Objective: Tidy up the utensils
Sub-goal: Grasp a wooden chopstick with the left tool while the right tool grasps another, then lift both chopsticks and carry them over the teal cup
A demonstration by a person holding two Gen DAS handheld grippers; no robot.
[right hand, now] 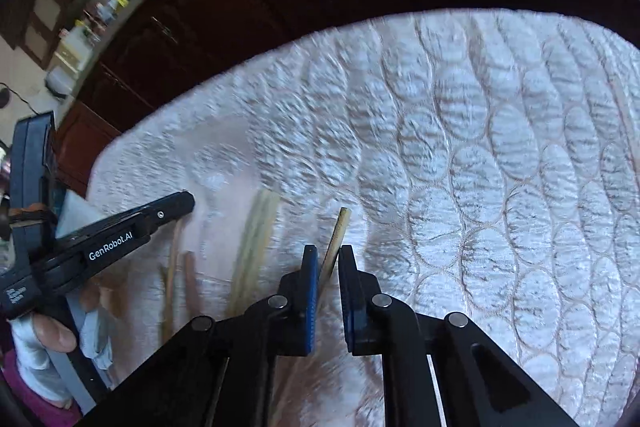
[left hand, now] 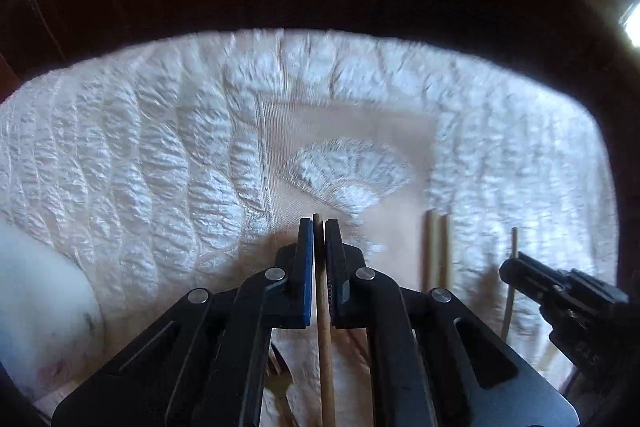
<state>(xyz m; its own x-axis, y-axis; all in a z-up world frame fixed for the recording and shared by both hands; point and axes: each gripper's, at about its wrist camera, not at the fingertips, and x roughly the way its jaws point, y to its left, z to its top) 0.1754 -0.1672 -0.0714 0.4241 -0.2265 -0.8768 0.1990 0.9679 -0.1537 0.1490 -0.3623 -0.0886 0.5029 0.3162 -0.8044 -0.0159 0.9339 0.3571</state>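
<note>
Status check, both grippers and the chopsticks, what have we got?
Left gripper shut on a brown chopstick. Right gripper shut on a pale chopstick. Pale pair lies between them on the quilted cloth. Nothing in the way.

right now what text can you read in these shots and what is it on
"GenRobot.AI": white print on the side of the left hand-held gripper, seen in the right wrist view.
Small white print lower on the same gripper's body: too blurred to read.
Embossed marks on the right hand-held gripper in the left wrist view: unreadable.
</note>
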